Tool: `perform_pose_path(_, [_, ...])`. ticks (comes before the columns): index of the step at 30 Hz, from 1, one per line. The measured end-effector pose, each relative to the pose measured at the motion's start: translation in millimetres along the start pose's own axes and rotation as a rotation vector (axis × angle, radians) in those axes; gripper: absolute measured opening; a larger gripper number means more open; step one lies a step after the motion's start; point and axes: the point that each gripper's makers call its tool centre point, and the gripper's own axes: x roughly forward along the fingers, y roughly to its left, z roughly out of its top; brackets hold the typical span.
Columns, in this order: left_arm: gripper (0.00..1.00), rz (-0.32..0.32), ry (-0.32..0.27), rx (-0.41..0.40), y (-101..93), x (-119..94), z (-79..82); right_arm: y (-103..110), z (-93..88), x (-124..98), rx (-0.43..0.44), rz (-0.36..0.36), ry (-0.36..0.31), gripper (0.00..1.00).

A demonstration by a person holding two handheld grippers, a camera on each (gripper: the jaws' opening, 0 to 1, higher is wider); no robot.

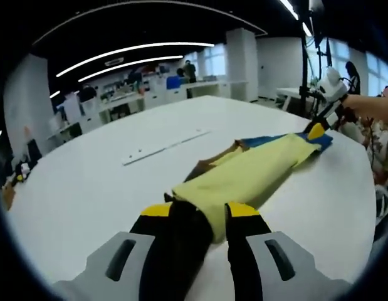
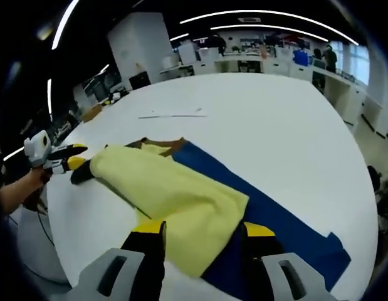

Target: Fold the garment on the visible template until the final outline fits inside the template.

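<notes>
I'm holding the long pale-yellow cloth garment (image 1: 247,175) at both ends; its long axis runs from my left gripper (image 1: 198,212), bottom centre of the left gripper view, up-right to my right gripper (image 1: 317,130) at the far end. Both jaw pairs look pinched on yellow cloth, 1 end each. In the right gripper view, the right gripper (image 2: 199,229) nips the near edge, bottom centre. The garment lies over a dark-blue flat template sheet (image 2: 275,216) on the white round table (image 2: 262,119), brown lining at the collar.
</notes>
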Motion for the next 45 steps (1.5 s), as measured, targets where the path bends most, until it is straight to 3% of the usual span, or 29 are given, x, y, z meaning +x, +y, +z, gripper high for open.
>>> perform_pose_path(13, [0.22,-0.012,0.021,-0.004,-16.7,-8,-25.6,5,-16.8,-3,0.072,-0.016,-0.007,0.40])
perform_pose_path(20, [0.18,-0.008,0.061,-0.031,-18.7,4,-42.4,1,-26.6,-5,0.108,-0.053,0.004,0.32])
perform_pose_path(22, [0.18,0.001,0.099,-0.031,-16.7,7,-50.5,1,-30.4,-4,0.124,-0.054,0.012,0.29])
perform_pose_path(25, [0.16,-0.002,0.100,-0.044,-16.7,11,-51.9,-3,-34.1,-1,0.159,-0.053,0.015,0.27])
perform_pose_path(34, [0.13,-0.004,0.090,-0.067,-18.2,18,-48.0,13,-41.4,-6,0.199,-0.049,0.013,0.17])
perform_pose_path(41, [0.01,0.016,0.088,-0.100,-11.5,19,-48.5,4,-38.1,0,0.215,-0.051,0.006,0.00])
perform_pose_path(45, [0.01,0.011,0.087,-0.108,-12.5,17,-47.9,-5,-31.3,1,0.218,-0.050,-0.009,0.00])
